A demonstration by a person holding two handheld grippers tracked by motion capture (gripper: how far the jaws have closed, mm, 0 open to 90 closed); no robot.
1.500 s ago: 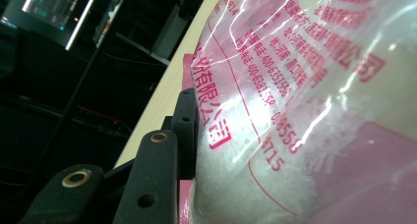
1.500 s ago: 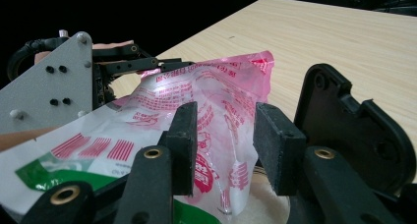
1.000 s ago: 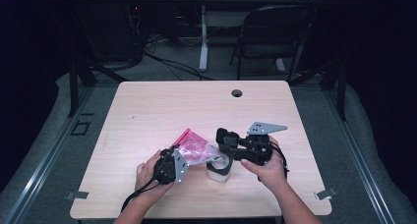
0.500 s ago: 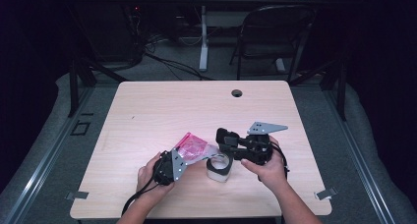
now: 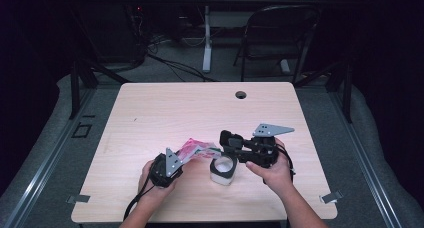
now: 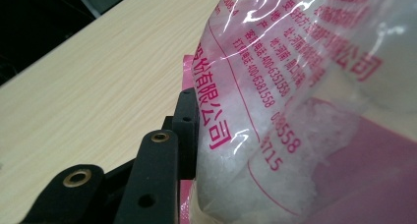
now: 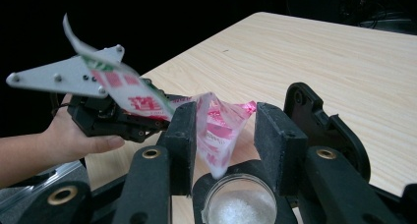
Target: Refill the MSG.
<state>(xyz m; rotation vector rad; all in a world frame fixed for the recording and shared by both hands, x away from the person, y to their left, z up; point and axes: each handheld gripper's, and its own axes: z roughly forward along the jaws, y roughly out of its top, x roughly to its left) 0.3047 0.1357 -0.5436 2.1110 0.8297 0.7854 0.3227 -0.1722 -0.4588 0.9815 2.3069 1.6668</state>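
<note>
The left gripper (image 5: 186,157) was clamped on the bag (image 5: 196,149), tipping its corner over the jar (image 5: 223,169); the right gripper (image 5: 224,149) gripped that jar's sides. The soft, slippery bag likely needed holding by its bunched upper end, clear of the spout.

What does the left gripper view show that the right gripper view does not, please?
The left gripper view alone shows, close up, the magenta print and white granules inside the clear and pink plastic bag. The right gripper view alone shows the round clear jar of white granules between the right gripper jaws, the bag's corner over its mouth, and the left gripper gripping the bag. Both share the bag and the light wooden table.
</note>
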